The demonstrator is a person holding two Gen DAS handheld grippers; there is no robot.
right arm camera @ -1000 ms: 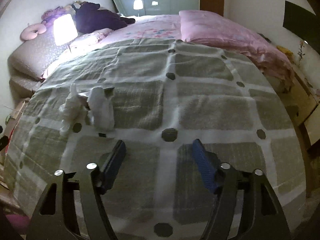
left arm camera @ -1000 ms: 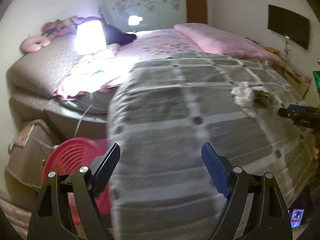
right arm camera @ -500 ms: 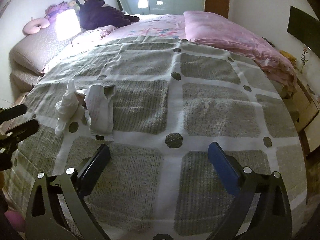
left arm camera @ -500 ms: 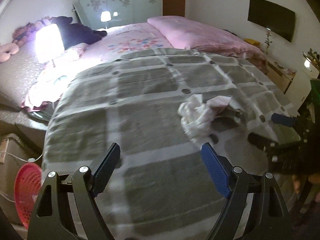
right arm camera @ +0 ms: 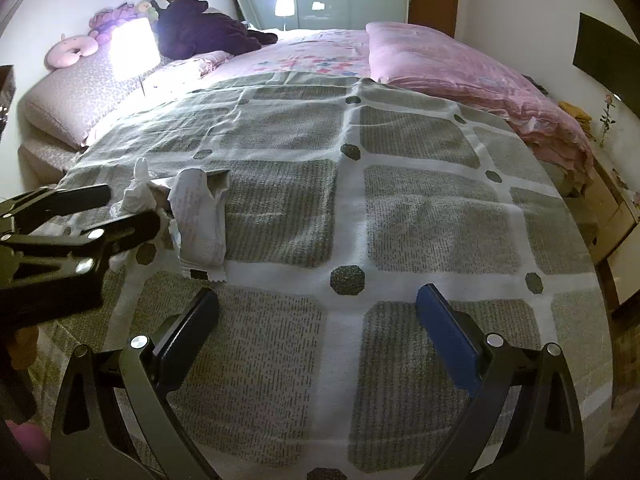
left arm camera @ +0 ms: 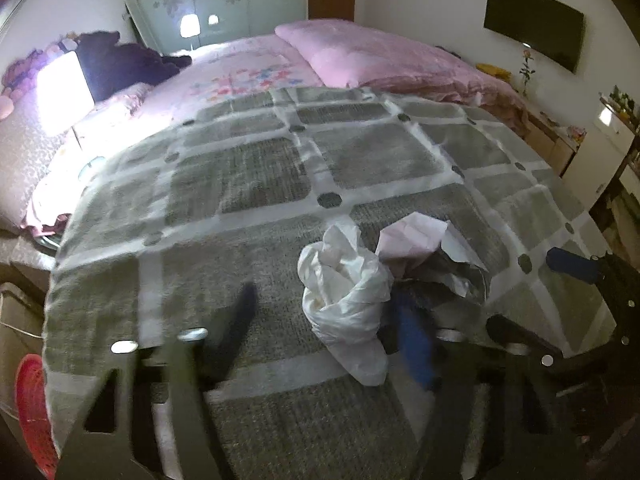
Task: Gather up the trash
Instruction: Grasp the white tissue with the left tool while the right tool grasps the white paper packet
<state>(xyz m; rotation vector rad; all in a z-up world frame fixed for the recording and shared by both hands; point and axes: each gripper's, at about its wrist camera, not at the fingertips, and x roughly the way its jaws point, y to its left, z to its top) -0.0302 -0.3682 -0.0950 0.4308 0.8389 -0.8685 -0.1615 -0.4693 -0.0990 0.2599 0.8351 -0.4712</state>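
A wide bed (right arm camera: 400,208) fills both views, covered near its foot by a grey-green blanket (right arm camera: 280,208) with white grid lines and dark octagons, and farther back by a pink quilt (right arm camera: 460,68). A lit lamp (right arm camera: 132,52) glows at the bed's left side, and a red basket (left arm camera: 32,408) sits on the floor below the blanket's corner. The trash lies on the blanket: a crumpled white bag (left arm camera: 344,300) touching a pile of torn wrappers (left arm camera: 432,252). The left tongs (left arm camera: 324,328) are closing with the bag between the blurred fingers; contact probably has not been made. The right tongs (right arm camera: 316,320) hang spread wide over bare blanket, near the wrappers.
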